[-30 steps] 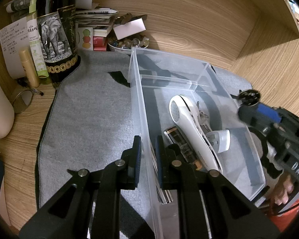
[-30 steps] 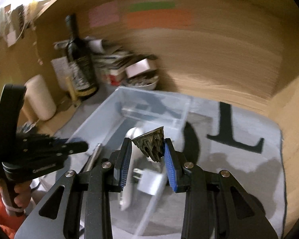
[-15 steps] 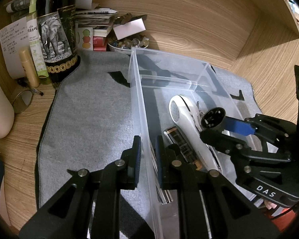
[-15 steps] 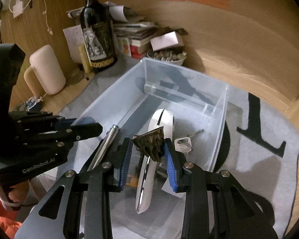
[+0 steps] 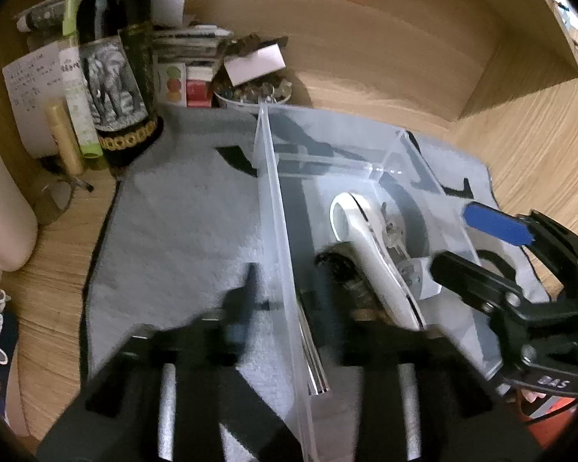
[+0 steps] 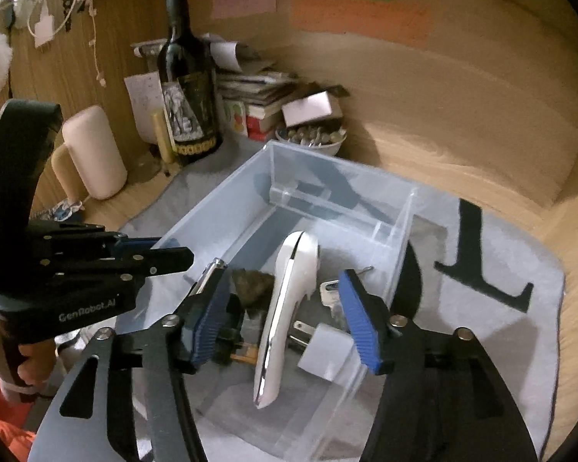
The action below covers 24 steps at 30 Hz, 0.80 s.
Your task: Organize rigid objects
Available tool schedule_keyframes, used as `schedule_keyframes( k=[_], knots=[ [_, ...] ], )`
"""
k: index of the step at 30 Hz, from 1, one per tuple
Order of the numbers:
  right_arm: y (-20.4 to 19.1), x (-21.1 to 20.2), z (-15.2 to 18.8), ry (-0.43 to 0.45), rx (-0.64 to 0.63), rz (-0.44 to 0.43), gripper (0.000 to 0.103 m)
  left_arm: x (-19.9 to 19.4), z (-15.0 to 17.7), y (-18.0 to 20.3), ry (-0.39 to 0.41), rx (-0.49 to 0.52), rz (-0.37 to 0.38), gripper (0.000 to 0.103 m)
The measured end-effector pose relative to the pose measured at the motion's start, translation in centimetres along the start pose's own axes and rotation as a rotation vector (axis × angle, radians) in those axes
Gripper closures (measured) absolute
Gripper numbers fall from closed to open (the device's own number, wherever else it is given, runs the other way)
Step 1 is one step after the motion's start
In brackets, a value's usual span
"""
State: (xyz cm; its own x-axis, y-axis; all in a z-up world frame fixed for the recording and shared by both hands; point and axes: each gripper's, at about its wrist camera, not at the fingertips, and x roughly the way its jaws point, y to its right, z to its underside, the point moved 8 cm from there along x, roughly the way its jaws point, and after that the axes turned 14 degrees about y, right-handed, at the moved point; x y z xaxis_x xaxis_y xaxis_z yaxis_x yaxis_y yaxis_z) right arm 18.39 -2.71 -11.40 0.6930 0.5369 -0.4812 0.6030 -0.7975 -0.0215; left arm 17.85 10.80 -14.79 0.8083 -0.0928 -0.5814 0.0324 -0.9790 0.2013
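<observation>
Right gripper (image 6: 285, 319) fingers spread wide, holding nothing — hovering over the clear plastic bin (image 6: 212, 208). Dark ridged cone piece (image 6: 252, 287) lies in the bin's big compartment, beside the white handheld device (image 6: 285, 308), with the white plug adapter (image 6: 323, 350) and a key (image 6: 329, 292) on the other side. Left gripper (image 5: 293, 300) straddles the bin's near wall (image 5: 285, 254), fingers parted, view blurred. Bin sits on a grey mat (image 5: 181, 231).

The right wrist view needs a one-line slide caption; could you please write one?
Open right gripper above clear bin holding white handheld device and dark cone-shaped piece.
</observation>
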Motion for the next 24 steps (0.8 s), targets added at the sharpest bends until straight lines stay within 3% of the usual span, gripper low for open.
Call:
schedule_keyframes(
  k=[1, 5, 7, 12, 17, 24],
  knots=[
    [0.2, -0.5, -0.2, 0.016, 0.002, 0.005, 0.034, -0.3, -0.2, 0.0, 0.011, -0.003, 0.0, 0.044],
    [0.9, -2.6, -0.8, 0.075, 0.016, 0.028, 0.023, -1.9, -1.3, 0.5, 0.071, 0.043, -0.03, 0.038],
    [1.2, -3.7, -1.0, 0.099, 0.02, 0.04, 0.022, -3.1, -1.9, 1.2, 0.111, 0.056, -0.027, 0.027],
    [2.3, -6.8, -1.7, 0.173, 0.037, 0.082, 0.02, -5.9, -3.2, 3.4, 0.215, 0.099, -0.018, 0.018],
    [3.5, -10.5, -2.5, 0.284, 0.045, 0.155, 0.0, -9.1, -4.2, 5.9, 0.349, 0.124, -0.011, 0.006],
    [4.5, -14.8, -2.9, 0.393, 0.052, 0.219, 0.0, -13.9, -4.3, 8.7, 0.509, 0.149, -0.024, 0.001]
  ],
)
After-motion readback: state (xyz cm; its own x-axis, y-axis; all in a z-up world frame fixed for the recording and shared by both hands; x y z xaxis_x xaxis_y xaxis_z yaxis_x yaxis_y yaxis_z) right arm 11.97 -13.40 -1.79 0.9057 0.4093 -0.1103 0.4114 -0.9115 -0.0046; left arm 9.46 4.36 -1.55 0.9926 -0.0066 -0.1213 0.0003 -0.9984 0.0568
